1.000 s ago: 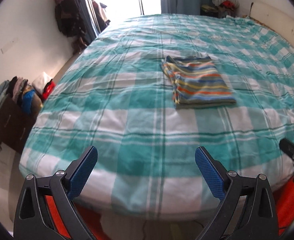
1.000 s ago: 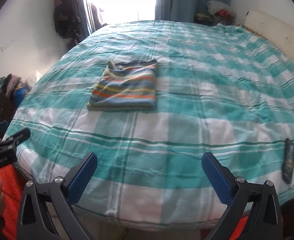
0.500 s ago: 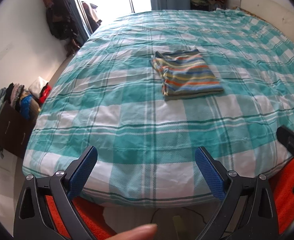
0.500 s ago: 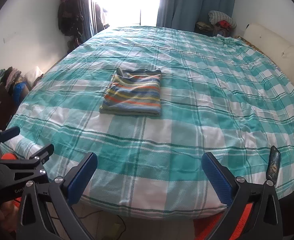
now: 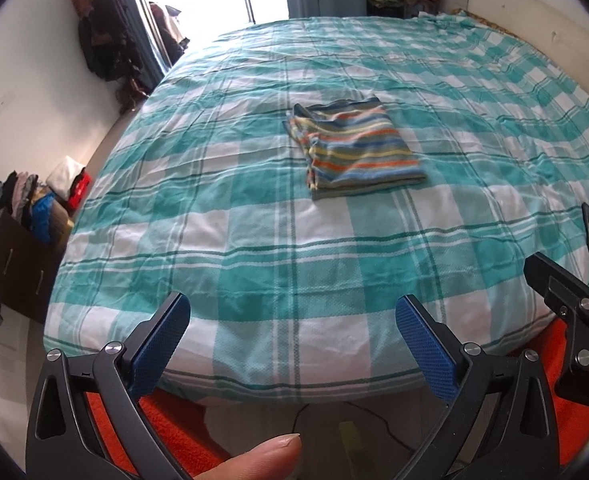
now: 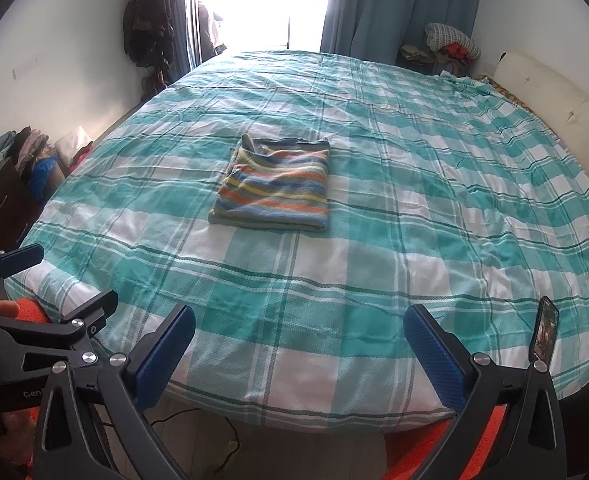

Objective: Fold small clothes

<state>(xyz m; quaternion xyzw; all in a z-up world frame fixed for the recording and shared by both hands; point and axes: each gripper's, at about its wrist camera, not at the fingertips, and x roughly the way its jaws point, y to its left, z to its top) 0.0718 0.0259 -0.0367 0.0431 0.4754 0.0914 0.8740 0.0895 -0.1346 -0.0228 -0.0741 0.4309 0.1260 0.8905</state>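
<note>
A small striped garment (image 5: 358, 148) (image 6: 276, 184) lies folded into a neat rectangle near the middle of the bed (image 5: 254, 216) (image 6: 414, 220), which has a teal and white checked cover. My left gripper (image 5: 292, 330) is open over the bed's near edge, well short of the garment, with nothing between its blue pads. My right gripper (image 6: 298, 340) is open too, also back at the near edge and empty. Each gripper shows at the side of the other's view.
A phone (image 6: 544, 334) lies near the bed's front right edge. A dark box with piled clothes (image 5: 18, 216) stands on the floor at left. Clothes hang on the wall (image 5: 102, 40) by the bright window. An orange mat (image 5: 182, 420) lies below. A fingertip (image 5: 262, 458) shows at the bottom.
Both grippers have drawn back and risen from the bed, so the folded garment looks farther off. They stayed open. A fingertip came into the left wrist view.
</note>
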